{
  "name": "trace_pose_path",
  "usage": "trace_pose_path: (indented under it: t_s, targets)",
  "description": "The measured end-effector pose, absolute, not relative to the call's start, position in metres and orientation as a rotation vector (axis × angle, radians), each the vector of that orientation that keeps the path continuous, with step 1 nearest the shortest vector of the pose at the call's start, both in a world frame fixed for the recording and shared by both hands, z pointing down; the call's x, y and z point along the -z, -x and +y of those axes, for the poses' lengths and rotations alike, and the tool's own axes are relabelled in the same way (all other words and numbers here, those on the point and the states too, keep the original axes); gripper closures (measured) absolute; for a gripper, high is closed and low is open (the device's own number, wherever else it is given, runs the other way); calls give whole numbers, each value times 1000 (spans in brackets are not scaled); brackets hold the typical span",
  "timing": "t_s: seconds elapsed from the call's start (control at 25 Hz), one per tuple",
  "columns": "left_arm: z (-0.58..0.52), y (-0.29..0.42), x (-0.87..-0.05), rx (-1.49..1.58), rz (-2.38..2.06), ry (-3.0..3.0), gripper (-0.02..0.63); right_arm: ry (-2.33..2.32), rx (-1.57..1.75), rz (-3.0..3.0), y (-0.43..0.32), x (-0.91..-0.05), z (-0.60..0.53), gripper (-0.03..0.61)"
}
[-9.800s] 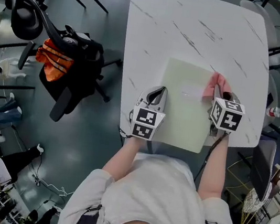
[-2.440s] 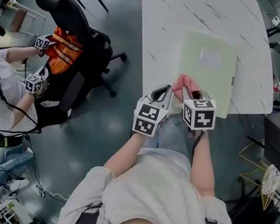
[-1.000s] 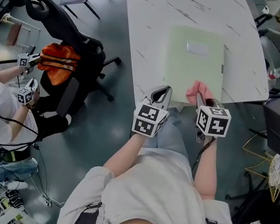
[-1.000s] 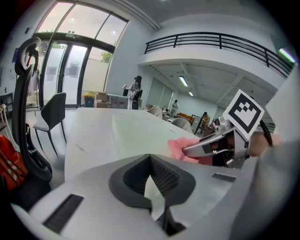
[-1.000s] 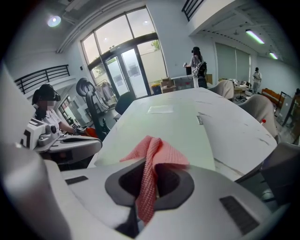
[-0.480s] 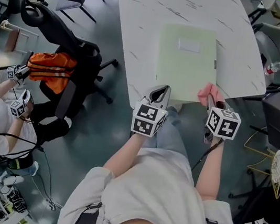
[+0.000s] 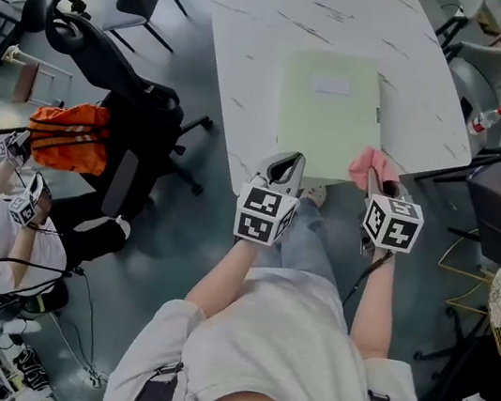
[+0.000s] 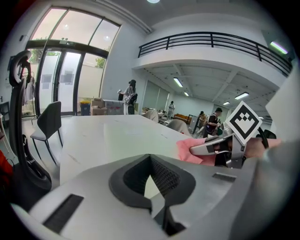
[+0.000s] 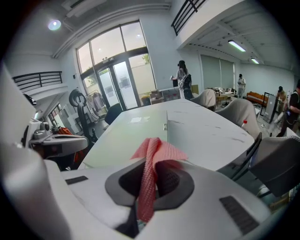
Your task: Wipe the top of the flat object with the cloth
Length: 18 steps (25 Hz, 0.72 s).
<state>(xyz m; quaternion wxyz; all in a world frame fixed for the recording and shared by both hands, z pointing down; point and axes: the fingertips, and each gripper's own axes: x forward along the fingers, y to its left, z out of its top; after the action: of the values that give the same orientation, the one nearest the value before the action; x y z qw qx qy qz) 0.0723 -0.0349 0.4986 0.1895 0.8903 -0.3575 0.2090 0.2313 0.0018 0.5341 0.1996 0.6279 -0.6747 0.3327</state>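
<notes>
The flat object, a pale green board point(image 7: 327, 112), lies on the white marble table point(image 7: 258, 44). My right gripper point(image 7: 376, 176) is shut on a pink cloth point(image 7: 373, 164) at the board's near right corner, by the table's edge. In the right gripper view the cloth point(image 9: 152, 154) sticks up from the shut jaws point(image 9: 144, 190), with the board point(image 9: 133, 129) ahead. My left gripper point(image 7: 286, 161) is shut with nothing in it at the board's near edge. The left gripper view shows its jaws point(image 8: 152, 197) together, the board point(image 8: 124, 136) beyond and the cloth point(image 8: 190, 149) to the right.
A black office chair point(image 7: 113, 57) and an orange vest point(image 7: 67, 134) stand left of the table. A person with marker cubes point(image 7: 11, 212) sits at far left. A dark chair point(image 7: 491, 211) and a water bottle point(image 7: 486, 118) are on the right.
My right gripper has slid the cloth rightward along the board's near edge to its right corner. The left gripper has stayed shut at the near edge. The view has shifted.
</notes>
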Motion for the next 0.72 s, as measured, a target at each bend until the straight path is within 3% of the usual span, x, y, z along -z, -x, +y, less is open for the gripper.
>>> trace_pose_path:
  t_s: [0.72]
  targets:
    - [-13, -49, -421, -441, -1042, -2686, 602, -1926, -665, -2047, -199, -428, 37, 549]
